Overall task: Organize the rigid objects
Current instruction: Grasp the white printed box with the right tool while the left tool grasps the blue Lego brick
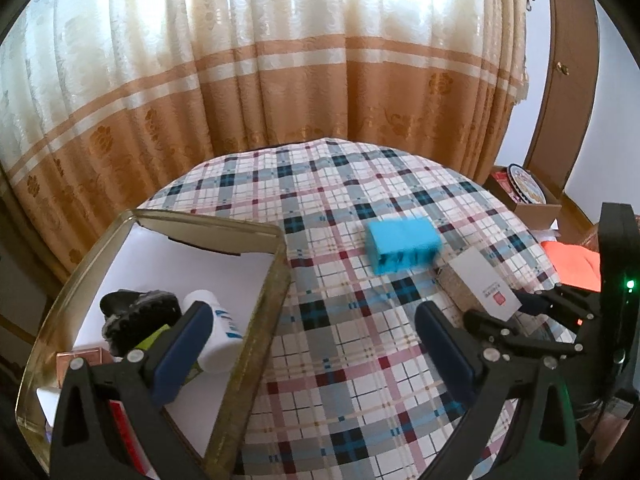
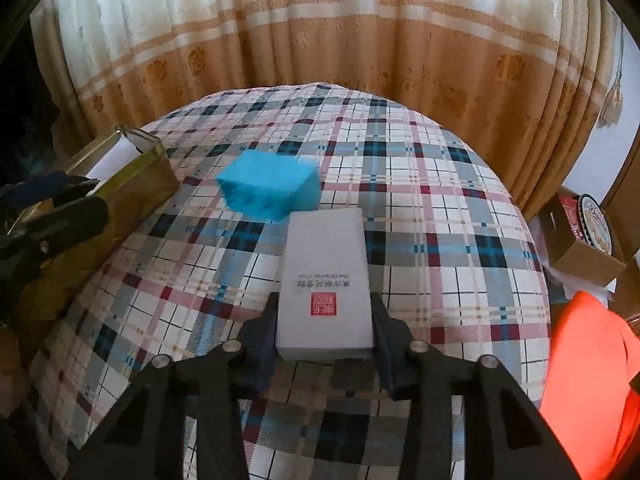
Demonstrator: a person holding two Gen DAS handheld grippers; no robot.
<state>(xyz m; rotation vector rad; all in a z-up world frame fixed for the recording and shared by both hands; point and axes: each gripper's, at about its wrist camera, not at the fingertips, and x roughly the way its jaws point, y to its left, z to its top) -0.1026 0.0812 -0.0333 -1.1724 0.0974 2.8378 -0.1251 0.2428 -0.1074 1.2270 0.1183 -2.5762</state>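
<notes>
A gold tin tray (image 1: 256,320) lined with white paper sits at the left on the plaid cloth; it holds a white bottle (image 1: 216,332), a black brush-like object (image 1: 136,316) and small boxes. My left gripper (image 1: 312,320) is open and empty, its left finger over the tray. A blue box (image 1: 402,248) lies on the cloth ahead; it also shows in the right wrist view (image 2: 272,186). My right gripper (image 2: 325,320) is shut on a white box with a red seal (image 2: 326,280), also seen in the left wrist view (image 1: 484,284).
The plaid-covered table (image 2: 440,208) is round, with a curtain (image 1: 280,80) close behind. A cardboard box with a round tin (image 2: 588,236) and an orange cloth (image 2: 588,380) lie to the right. The tray's corner (image 2: 136,164) and the left gripper (image 2: 52,216) show at left.
</notes>
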